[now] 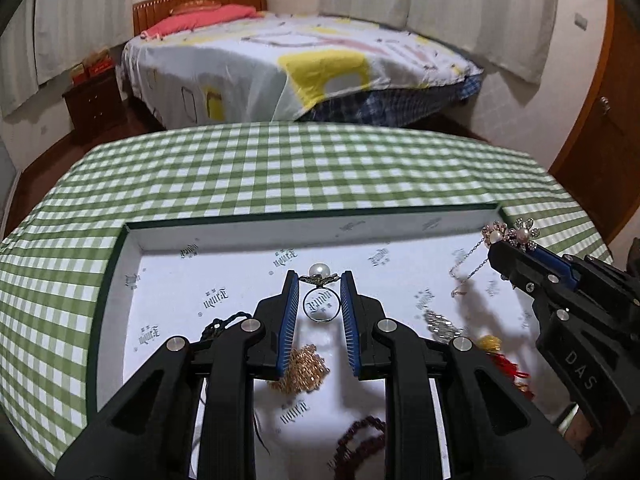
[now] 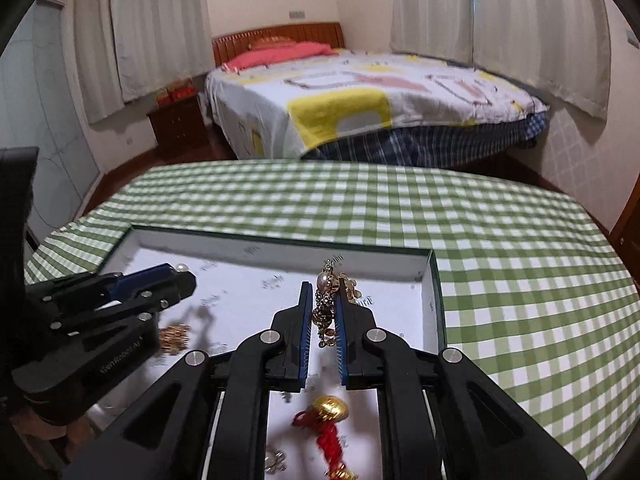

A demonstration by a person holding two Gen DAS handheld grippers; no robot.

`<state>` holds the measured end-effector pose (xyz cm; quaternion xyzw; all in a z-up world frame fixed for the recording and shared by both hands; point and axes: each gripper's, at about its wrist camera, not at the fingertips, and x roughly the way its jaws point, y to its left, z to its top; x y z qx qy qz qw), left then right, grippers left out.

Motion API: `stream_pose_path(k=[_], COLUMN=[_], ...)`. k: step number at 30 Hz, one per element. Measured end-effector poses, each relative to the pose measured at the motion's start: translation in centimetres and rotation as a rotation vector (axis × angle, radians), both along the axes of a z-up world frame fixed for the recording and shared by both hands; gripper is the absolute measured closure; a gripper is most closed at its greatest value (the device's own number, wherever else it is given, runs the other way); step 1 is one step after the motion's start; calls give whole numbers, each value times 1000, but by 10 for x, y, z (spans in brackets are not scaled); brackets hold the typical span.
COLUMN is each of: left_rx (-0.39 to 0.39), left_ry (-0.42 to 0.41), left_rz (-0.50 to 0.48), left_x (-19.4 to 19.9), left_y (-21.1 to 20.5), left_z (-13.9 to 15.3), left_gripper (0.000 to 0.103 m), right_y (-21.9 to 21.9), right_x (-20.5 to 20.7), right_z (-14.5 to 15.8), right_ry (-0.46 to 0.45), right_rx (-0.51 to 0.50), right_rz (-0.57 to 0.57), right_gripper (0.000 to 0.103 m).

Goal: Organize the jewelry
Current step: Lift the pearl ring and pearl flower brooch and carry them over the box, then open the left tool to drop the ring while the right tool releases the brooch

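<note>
While both tools hang over the shallow white box, my left gripper is nearly closed, pinching a pearl ring by its ornate top so the band dangles between the blue pads. My right gripper is clamped tight on a pearl-and-crystal brooch, its small chain swinging loose below.

Beneath them the box floor holds a gold bead cluster, a red tassel charm, dark red beads and a silvery sequin piece, all near one another. The box sits on a green checked tablecloth.

I judge the ring's hold is thin: a jolt could twist it free. The brooch's chain could also snag the pieces below if I lower too close, dragging them into a tangle.
</note>
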<state>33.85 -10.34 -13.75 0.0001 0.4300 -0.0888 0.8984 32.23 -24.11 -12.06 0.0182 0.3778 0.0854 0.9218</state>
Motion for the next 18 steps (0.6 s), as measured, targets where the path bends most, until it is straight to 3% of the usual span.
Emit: stream_pose_path(k=[5, 9, 10, 13, 18], left_rx=[13, 29, 34, 35, 25], left_ry=[60, 63, 65, 44, 19], left_rz=[2, -4, -7, 0, 10], left_x=[12, 15, 15, 13, 5], left_y=[0, -4, -4, -3, 1], left_z=[-10, -11, -11, -7, 0], left_gripper=[81, 71, 63, 51, 44], right_y=[0, 2, 1, 0, 1], right_x=[11, 16, 16, 14, 4], right_z=[-9, -13, -13, -10, 0], right_ry=[66, 116, 120, 103, 63], right_rx=[6, 3, 5, 0, -6], right_rz=[-2, 10, 13, -6, -25], right_gripper=[92, 90, 88, 55, 51])
